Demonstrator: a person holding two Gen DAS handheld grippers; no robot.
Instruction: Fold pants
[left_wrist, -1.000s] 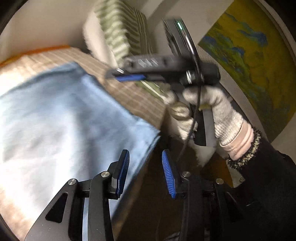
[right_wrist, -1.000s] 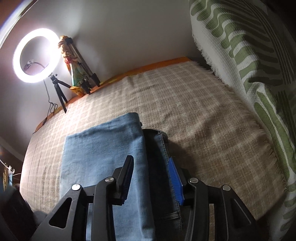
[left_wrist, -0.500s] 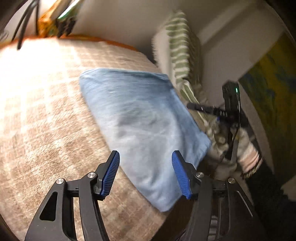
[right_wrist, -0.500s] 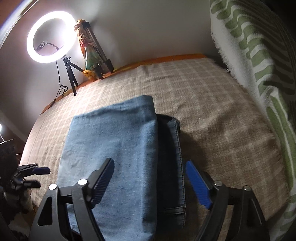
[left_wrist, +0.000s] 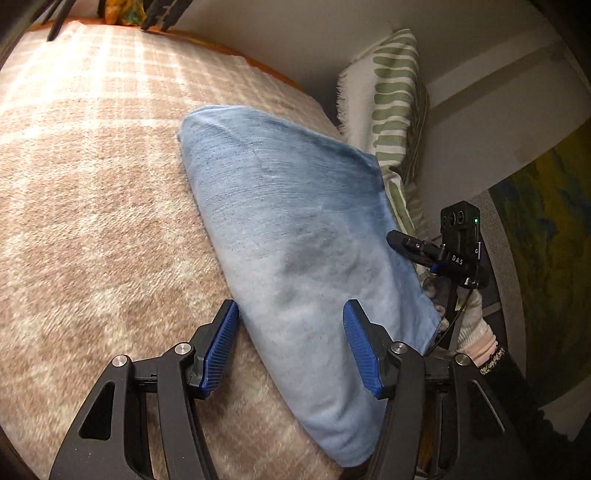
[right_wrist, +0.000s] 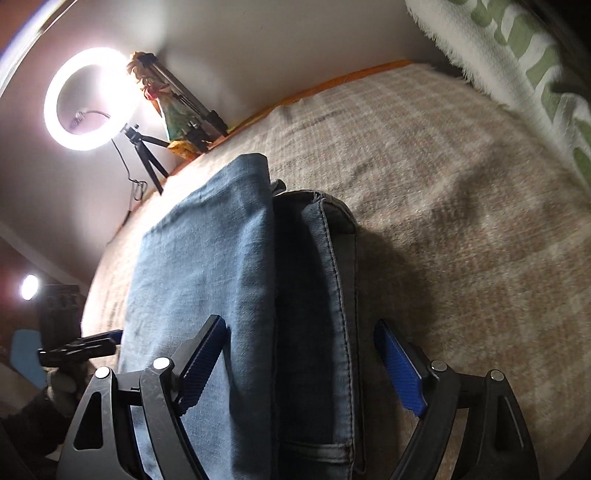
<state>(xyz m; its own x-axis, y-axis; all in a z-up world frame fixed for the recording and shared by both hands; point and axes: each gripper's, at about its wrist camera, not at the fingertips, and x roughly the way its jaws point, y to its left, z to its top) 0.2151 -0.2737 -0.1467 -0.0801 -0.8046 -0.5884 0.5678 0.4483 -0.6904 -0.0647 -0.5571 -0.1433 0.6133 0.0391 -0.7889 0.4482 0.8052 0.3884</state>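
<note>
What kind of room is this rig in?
Most likely a bedroom at home, set up for filming: folded jeans lie on a bed under a plaid blanket, a green-striped pillow leans against the wall, and a ring light stands on a tripod.

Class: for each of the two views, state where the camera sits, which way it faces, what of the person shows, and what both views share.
Left wrist: sits on the left gripper, looks down across the plaid blanket toward the striped pillow; its fingers straddle the folded jeans; the right gripper and gloved hand show.
Right wrist: sits on the right gripper, faces the ring light; its open fingers straddle the jeans.
Shared: jeans, blanket, pillow, each other's gripper.
</note>
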